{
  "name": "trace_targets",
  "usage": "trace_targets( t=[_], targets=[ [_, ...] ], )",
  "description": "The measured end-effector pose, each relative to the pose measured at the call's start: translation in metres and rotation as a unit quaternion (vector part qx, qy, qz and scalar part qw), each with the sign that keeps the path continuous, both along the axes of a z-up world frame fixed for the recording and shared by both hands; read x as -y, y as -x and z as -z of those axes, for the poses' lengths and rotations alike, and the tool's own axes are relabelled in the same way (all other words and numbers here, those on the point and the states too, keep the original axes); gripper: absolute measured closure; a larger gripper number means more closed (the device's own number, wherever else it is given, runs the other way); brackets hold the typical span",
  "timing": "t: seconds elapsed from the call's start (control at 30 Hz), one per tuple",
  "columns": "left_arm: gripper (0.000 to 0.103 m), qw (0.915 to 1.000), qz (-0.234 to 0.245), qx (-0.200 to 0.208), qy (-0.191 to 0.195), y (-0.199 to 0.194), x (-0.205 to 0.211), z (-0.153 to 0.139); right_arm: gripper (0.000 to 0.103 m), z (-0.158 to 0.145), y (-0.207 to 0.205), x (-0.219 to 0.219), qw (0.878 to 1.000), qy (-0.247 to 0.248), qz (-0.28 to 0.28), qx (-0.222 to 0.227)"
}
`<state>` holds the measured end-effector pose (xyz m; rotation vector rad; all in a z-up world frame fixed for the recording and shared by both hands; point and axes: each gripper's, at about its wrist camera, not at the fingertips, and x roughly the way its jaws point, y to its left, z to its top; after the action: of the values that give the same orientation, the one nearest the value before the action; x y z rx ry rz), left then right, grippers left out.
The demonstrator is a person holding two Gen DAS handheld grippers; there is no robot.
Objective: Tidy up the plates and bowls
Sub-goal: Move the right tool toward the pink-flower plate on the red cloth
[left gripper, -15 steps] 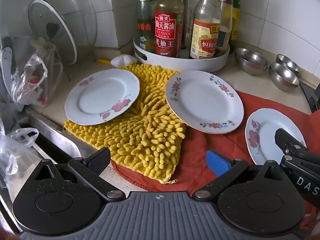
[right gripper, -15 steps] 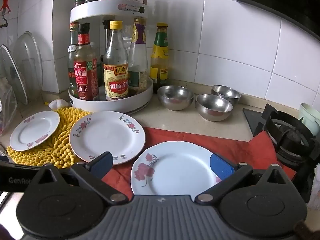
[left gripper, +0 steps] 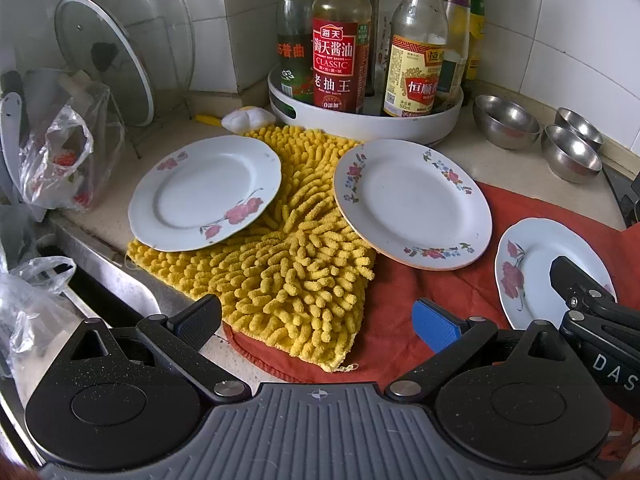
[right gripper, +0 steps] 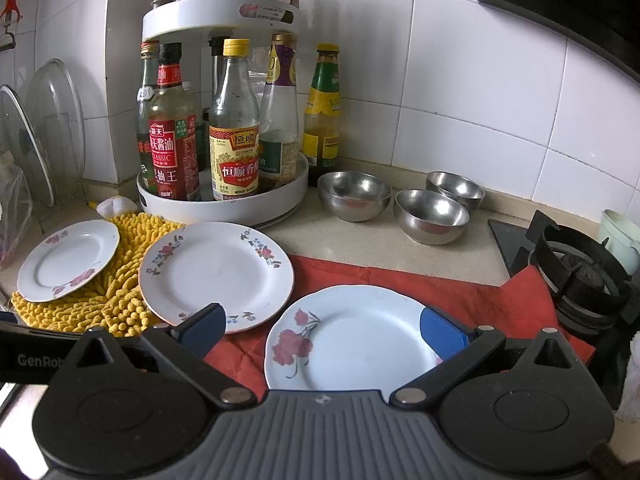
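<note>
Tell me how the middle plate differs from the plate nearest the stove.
The middle plate carries small flower sprigs spaced around its rim; the plate by the stove has one big red flower spray on one side. The middle plate lies partly on the yellow mat, while the stove-side plate lies wholly on the red cloth. Both are white, empty and face up.

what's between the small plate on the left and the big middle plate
Only the yellow chenille mat lies between the small plate and the big middle plate; both overlap its edges. Clearest in the left wrist view.
</note>
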<state>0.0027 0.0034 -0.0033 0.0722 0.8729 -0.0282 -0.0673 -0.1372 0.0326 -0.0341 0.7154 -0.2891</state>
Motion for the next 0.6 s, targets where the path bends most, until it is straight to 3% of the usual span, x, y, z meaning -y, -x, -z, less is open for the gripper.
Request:
trace_targets(
  t=[0.6],
  targets=[
    [0.001, 1.0, 0.001, 0.001, 0.006, -0.001, 0.01, 0.003, 0.003, 0.001, -0.001, 0.003, 1.0, -0.001, 0.002, -0.002]
  ],
)
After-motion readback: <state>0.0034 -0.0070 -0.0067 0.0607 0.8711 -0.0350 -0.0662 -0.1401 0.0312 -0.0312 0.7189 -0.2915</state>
